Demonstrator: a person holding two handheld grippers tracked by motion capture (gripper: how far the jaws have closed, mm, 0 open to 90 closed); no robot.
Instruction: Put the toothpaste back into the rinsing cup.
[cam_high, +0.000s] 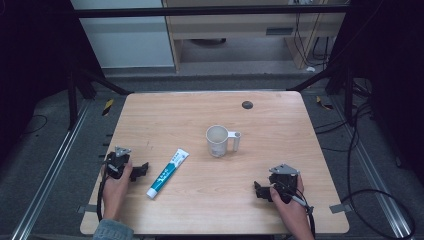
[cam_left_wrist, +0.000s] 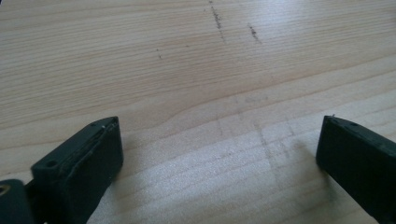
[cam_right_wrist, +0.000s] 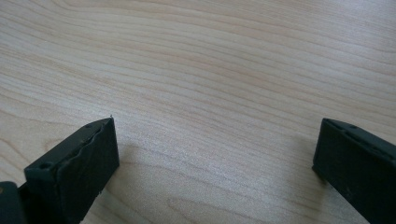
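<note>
I see the pale wooden tabletop (cam_high: 280, 125) evenly lit from above, dark surroundings; close views show soft jaw shadows, blurred near edges.

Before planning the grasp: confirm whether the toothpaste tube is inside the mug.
No, the toothpaste tube lies flat on the table, left of the mug.

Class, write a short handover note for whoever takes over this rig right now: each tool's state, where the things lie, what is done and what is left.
Left tool: open, empty, resting near the table's left edge, jaws toward the toothpaste tube.
Right tool: open, empty, at the near right.
Toothpaste tube: flat on the table, beside the left tool, not touching it.
White mug: upright mid-table, handle to the right, looks empty.
Done: nothing handled yet.
Left: probably grasp the tube and take it to the mug.
</note>
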